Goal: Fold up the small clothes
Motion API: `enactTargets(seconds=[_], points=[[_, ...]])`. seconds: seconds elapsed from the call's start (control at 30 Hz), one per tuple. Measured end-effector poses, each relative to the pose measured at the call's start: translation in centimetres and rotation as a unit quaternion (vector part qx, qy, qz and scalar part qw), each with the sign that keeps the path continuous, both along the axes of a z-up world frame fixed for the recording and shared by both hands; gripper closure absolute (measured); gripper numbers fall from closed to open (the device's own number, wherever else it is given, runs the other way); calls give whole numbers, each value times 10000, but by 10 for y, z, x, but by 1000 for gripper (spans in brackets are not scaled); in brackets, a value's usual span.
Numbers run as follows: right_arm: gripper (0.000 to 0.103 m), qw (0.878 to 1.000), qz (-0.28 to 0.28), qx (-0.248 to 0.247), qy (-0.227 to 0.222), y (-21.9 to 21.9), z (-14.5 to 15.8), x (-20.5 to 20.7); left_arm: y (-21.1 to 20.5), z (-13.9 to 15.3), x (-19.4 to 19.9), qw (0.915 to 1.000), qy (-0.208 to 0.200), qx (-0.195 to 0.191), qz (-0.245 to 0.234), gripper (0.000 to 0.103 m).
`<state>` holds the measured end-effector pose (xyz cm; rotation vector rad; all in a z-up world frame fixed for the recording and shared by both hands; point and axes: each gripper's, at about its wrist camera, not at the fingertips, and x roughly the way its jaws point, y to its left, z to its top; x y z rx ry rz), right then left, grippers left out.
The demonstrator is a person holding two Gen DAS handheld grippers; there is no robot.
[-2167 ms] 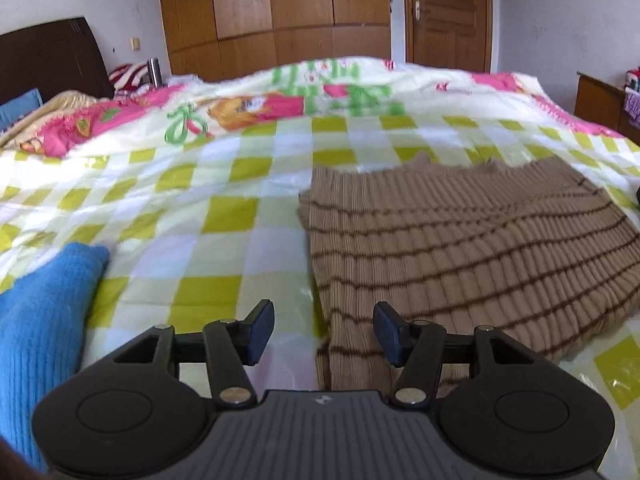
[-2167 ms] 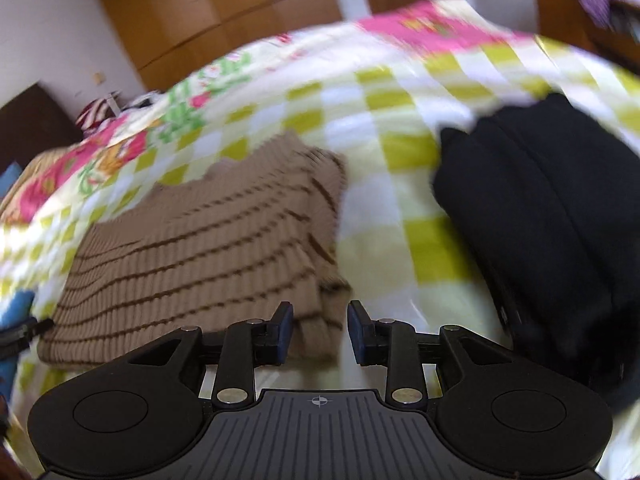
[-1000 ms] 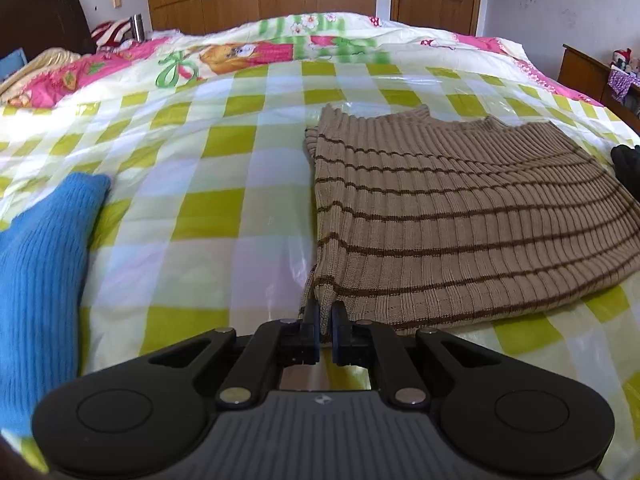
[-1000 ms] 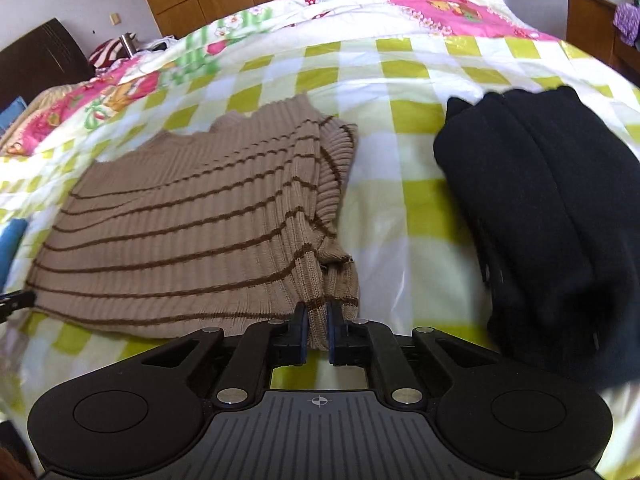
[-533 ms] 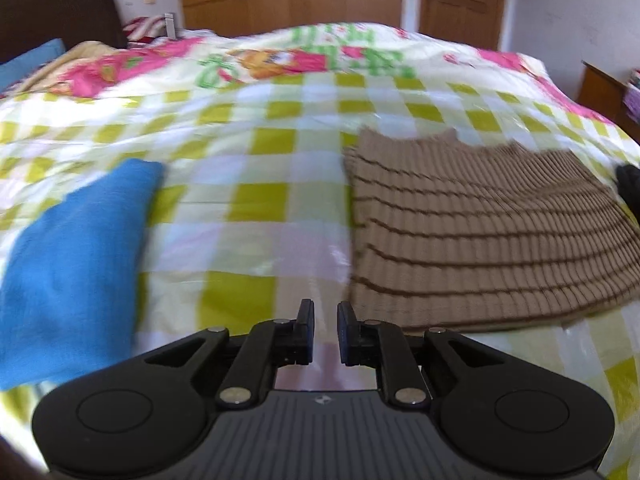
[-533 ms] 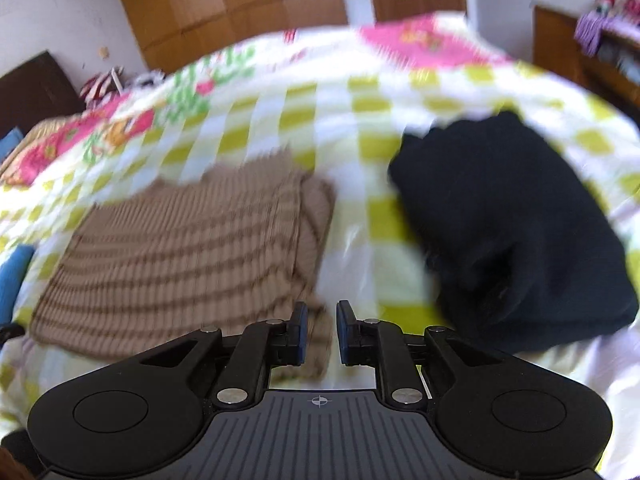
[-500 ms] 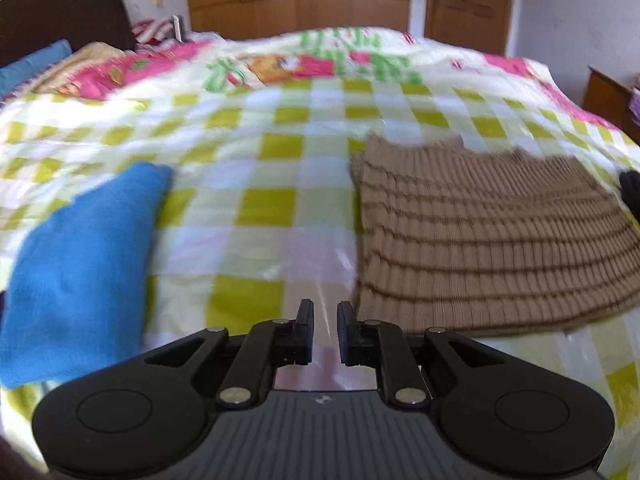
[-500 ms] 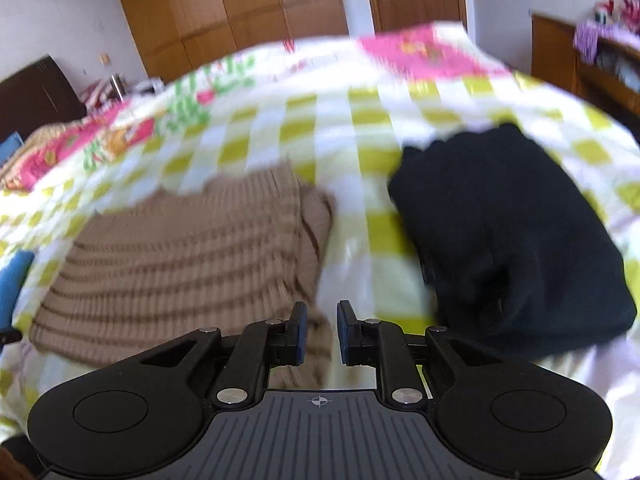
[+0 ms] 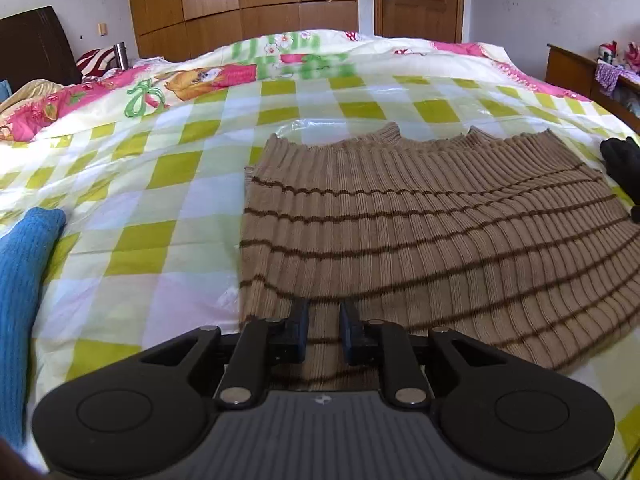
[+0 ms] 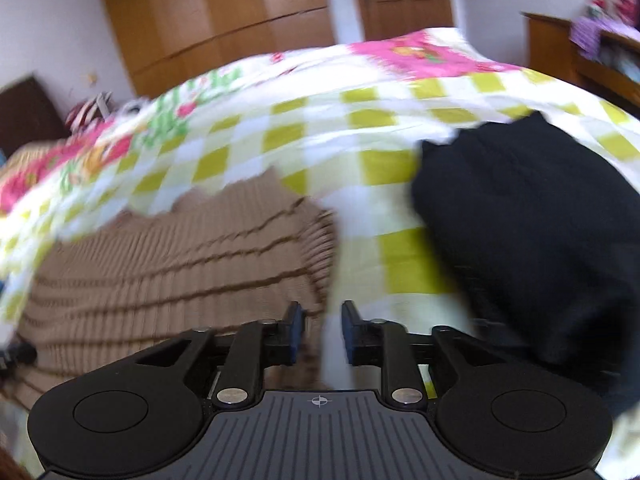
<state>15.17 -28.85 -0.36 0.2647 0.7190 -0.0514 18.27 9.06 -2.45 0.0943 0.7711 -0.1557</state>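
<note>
While both jaws are opening, left tool [image 9: 323, 326] and right tool [image 10: 322, 330] hover unclamped over the striped sweater [image 9: 420, 240]

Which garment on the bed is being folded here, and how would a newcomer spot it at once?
On the bed's green-and-white checked cover, three garments lie in a row. The middle one is the tan ribbed sweater, spread flat between a blue knit at the left and a black garment at the right. Thin dark brown stripes across it set it apart.

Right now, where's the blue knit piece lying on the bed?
In the left wrist view, the blue knit piece lies at the far left edge of the checked bedspread, left of the brown striped sweater, with bare bedspread between them.
</note>
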Motion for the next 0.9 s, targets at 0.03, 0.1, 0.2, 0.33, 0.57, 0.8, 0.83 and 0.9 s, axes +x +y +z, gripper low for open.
enactTargets(seconds=[0.03,0.1,0.2,0.33,0.57,0.8,0.83,0.9], points=[[80,9998,-87,160,-4,-7,3,-4,1,4,-3,10000,-5,-33,70,70],[79,9988,-110,473,-60,-16,9,-9,0,13,-8,9998,-134,-100,113,70],[67,9944,-50,1045,-134,-24,9,-7,-9,23,-11,9992,-277,-275,16,70],[56,9892,72,1467,26,-27,-3,8,-32,28,-4,9981,-416,-379,-237,70],[47,9827,445,1764,337,-22,-27,41,-71,16,12,9950,-427,-592,-688,69],[47,9766,632,2032,308,-34,-30,37,-96,-6,12,9943,-374,-353,-934,69],[47,9758,660,2061,302,-32,-33,38,-98,-6,13,9943,-377,-336,-935,69],[45,9761,695,2043,274,-28,-36,41,-100,-2,13,9941,-393,-325,-955,69]])
